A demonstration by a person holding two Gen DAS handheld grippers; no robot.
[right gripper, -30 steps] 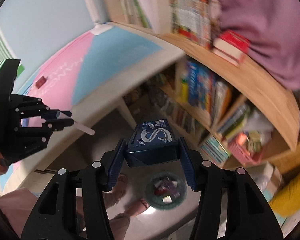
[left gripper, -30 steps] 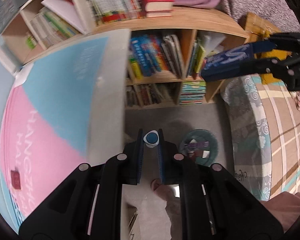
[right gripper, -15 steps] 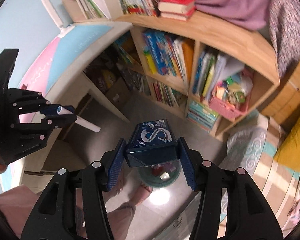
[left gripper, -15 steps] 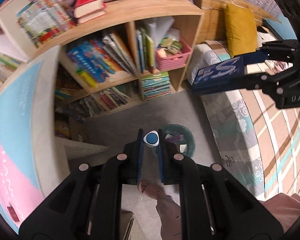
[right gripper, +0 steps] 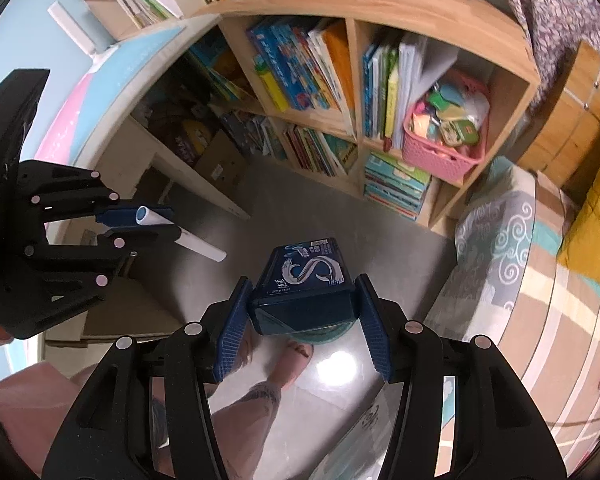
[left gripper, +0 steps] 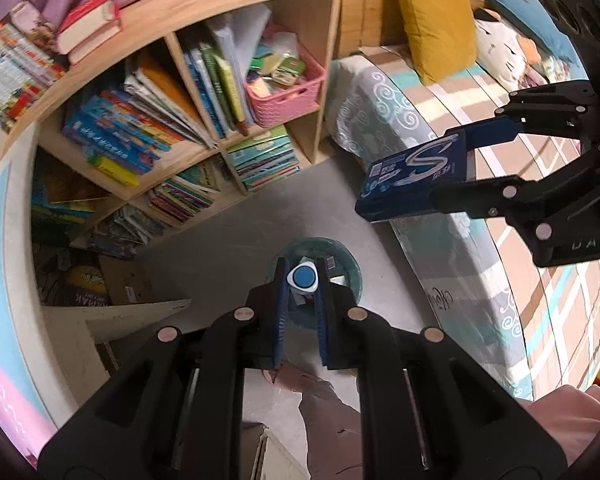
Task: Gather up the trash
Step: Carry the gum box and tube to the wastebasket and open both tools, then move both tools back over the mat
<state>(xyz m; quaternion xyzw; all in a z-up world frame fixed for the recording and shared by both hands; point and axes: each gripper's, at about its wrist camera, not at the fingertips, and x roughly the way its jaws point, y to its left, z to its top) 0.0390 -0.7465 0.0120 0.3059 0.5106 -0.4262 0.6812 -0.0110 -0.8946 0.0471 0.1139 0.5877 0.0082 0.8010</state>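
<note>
Rigid blue box [right gripper: 306, 280]; smooth white tube [right gripper: 188, 238]

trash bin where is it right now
In the left wrist view the trash bin stands on the floor directly beyond the left claw, between bookshelf and bed.

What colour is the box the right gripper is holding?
Dark blue with a white S-shaped swirl; the box shows best in the right wrist view.

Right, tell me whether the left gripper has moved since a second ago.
Yes. The left gripper swung away from the desk and now hangs over the bin beside the bookshelf.
</note>
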